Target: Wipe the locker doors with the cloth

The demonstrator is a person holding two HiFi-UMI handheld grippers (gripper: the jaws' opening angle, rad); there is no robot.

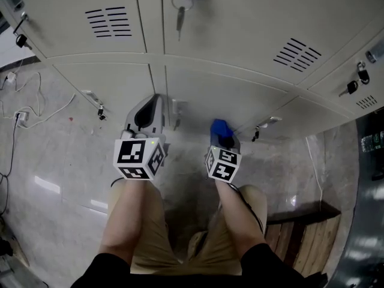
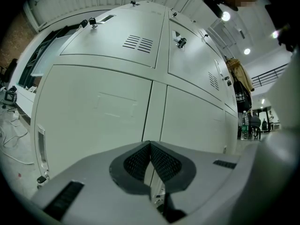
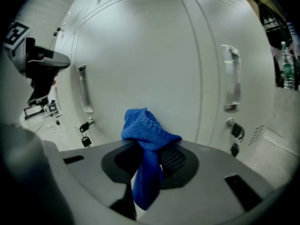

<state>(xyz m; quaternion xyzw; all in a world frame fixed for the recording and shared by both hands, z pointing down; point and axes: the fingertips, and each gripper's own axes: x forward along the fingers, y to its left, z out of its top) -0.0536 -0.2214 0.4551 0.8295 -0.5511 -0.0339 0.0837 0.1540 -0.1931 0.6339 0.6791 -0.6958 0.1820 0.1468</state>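
Pale grey locker doors fill the top of the head view, some with keys hanging in their locks. My right gripper is shut on a blue cloth, which bunches above the jaws and hangs down between them. It points at a lower locker door a short way off. My left gripper is shut with nothing in it, its ribbed pads pressed together. It faces the seam between two lower doors, apart from them.
A wooden bench stands at the lower right. Cables and a power strip lie on the marble floor at the left. Keys dangle from the low locks. The person's bare legs are below the grippers.
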